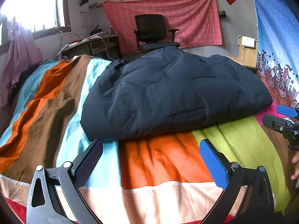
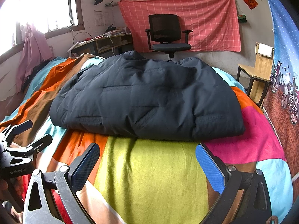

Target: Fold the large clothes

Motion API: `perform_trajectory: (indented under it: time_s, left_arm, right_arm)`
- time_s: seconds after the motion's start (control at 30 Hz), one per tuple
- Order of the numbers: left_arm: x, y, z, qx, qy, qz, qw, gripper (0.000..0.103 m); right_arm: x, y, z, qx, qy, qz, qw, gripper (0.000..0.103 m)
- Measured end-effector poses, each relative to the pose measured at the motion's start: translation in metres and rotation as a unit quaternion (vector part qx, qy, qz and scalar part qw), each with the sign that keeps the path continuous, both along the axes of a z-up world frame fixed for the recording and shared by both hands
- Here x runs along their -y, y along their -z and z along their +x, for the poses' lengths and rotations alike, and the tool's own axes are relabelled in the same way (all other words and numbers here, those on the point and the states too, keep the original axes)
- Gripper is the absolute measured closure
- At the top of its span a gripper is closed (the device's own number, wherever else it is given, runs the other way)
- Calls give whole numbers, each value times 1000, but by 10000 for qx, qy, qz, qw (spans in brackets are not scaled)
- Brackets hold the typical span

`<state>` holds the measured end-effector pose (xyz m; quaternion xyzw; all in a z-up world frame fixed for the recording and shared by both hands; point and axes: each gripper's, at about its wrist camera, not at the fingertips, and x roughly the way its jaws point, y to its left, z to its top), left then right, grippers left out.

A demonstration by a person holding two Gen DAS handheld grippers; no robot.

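A dark navy padded jacket (image 1: 168, 93) lies folded into a thick bundle on the bed's striped cover (image 1: 158, 168); it also shows in the right wrist view (image 2: 149, 97). My left gripper (image 1: 151, 160) is open and empty, a little short of the jacket's near edge, over the orange stripe. My right gripper (image 2: 147, 164) is open and empty, short of the jacket's near edge, over the lime-green stripe (image 2: 149, 177). Each gripper shows in the other's view: the right one (image 1: 280, 119) at the right edge, the left one (image 2: 31, 132) at the left edge, both open.
A black office chair (image 2: 168, 35) stands beyond the bed before a pink checked cloth (image 2: 205, 22). A cluttered desk (image 2: 106, 43) stands under the window at left. A wooden chair (image 2: 257, 74) and a blue patterned curtain (image 2: 284, 74) are at right.
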<state>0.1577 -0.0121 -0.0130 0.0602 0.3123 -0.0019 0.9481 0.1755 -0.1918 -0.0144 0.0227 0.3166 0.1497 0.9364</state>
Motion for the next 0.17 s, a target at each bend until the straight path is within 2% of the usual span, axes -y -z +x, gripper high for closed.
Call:
perform_trajectory:
  time_s: [0.17]
  left_arm:
    - [0, 2, 1, -45, -37, -1, 10000, 2]
  right_arm:
    - [0, 0, -1, 4, -8, 3, 10000, 0]
